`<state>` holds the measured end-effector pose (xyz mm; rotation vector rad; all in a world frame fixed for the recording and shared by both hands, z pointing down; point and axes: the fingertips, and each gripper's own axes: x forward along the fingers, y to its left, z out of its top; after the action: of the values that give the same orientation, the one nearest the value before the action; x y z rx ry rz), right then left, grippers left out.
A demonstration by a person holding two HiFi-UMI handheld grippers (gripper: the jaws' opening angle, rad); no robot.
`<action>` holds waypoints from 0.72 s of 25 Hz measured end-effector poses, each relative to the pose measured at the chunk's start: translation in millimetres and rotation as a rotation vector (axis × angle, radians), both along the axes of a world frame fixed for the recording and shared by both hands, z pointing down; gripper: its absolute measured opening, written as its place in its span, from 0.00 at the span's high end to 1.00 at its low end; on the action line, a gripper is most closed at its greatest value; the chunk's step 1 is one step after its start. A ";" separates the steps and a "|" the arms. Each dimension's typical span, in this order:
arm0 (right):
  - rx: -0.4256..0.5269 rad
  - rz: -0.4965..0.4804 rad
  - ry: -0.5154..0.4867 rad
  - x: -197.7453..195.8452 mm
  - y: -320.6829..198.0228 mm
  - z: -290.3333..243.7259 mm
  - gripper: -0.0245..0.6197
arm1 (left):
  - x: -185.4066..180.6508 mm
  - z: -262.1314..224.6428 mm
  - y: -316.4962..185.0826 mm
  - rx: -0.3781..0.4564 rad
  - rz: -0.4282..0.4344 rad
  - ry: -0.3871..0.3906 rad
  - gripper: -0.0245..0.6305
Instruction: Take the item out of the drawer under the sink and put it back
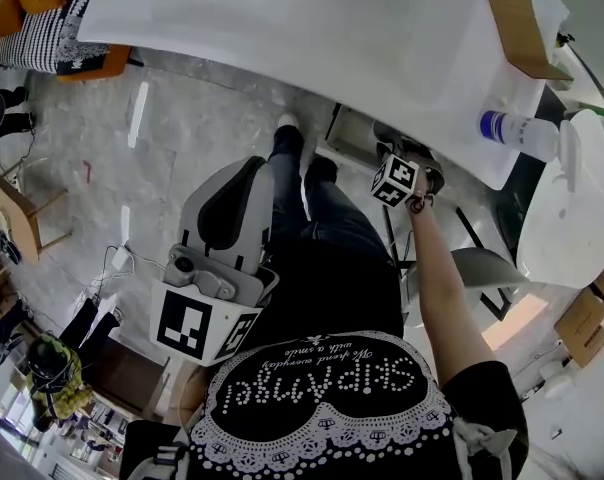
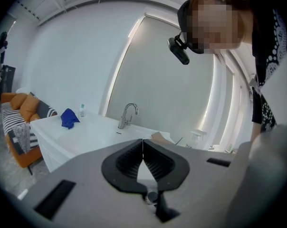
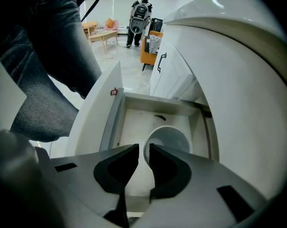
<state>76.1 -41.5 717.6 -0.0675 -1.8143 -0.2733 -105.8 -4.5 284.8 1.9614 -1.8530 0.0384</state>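
Note:
The drawer (image 3: 113,112) under the white sink (image 3: 238,80) stands pulled out, its pale floor bare apart from a small dark speck. My right gripper (image 3: 144,148) points steeply down into it, with its jaws closed to a narrow gap on the near rim of a white round cup (image 3: 171,136). The cup hangs low inside the drawer; whether it touches the floor I cannot tell. In the head view only the right gripper's marker cube (image 1: 397,181) shows, under the counter edge. My left gripper (image 2: 143,146) is shut and empty, held beside my thigh (image 1: 250,173).
The white counter (image 1: 282,28) carries a faucet (image 2: 127,115), a blue cloth (image 2: 69,118), a small bottle (image 2: 82,110), a cardboard piece (image 1: 522,18) and a spray bottle (image 1: 517,133). My jeans leg (image 3: 48,70) stands left of the drawer. An orange sofa (image 2: 20,113) is far left.

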 end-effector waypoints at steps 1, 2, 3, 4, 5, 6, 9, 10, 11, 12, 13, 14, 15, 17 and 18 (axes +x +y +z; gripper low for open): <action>-0.001 0.000 0.008 -0.2 -0.2 2.0 0.86 | -0.6 0.5 0.1 -0.003 -0.003 0.000 0.96; -0.005 0.002 0.014 -0.6 -0.2 3.8 0.86 | -1.5 1.0 0.2 -0.005 -0.006 -0.001 0.95; -0.011 0.006 0.019 -1.0 0.1 5.5 0.86 | -2.6 1.4 0.4 -0.008 -0.009 -0.001 0.96; -0.016 0.011 0.023 -1.3 0.1 7.3 0.86 | -3.9 1.8 0.6 -0.011 -0.012 0.000 0.95; -0.017 0.013 0.028 -1.3 -0.3 9.0 0.86 | -5.1 2.2 0.6 -0.013 -0.015 0.000 0.95; -0.017 0.015 0.031 -1.2 -1.1 10.5 0.86 | -6.0 2.5 0.5 -0.015 -0.017 0.000 0.95; -0.009 0.019 0.041 0.1 -4.9 13.9 0.86 | -7.1 3.2 -0.7 -0.018 -0.021 0.002 0.96; -0.008 0.020 0.044 0.7 -6.2 15.2 0.86 | -7.0 3.6 -1.3 -0.020 -0.020 0.003 0.96; -0.006 0.022 0.046 1.1 -7.4 16.2 0.86 | -6.6 4.0 -1.9 -0.021 -0.019 0.004 0.95; -0.005 0.024 0.046 1.2 -8.5 16.7 0.86 | -6.1 4.6 -2.4 -0.023 -0.017 0.005 0.95; -0.005 0.026 0.045 1.0 -9.3 16.8 0.86 | -5.4 5.3 -2.8 -0.024 -0.016 0.006 0.95; -0.006 0.027 0.043 0.9 -9.8 16.8 0.87 | -4.7 6.1 -3.2 -0.026 -0.014 0.008 0.95; -0.007 0.025 0.042 0.7 -9.9 16.8 0.87 | -4.2 6.9 -3.6 -0.027 -0.013 0.009 0.95; -0.002 0.014 0.041 0.8 -9.2 16.8 0.92 | -3.4 8.1 -4.2 -0.030 -0.011 0.012 0.96; 0.002 0.008 0.042 1.0 -8.9 16.6 0.92 | -3.0 8.0 -4.6 -0.030 -0.010 0.012 0.96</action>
<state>77.2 -50.4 734.2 -0.0638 -1.7726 -0.2663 -108.8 -9.1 292.8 1.9279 -1.8439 0.0508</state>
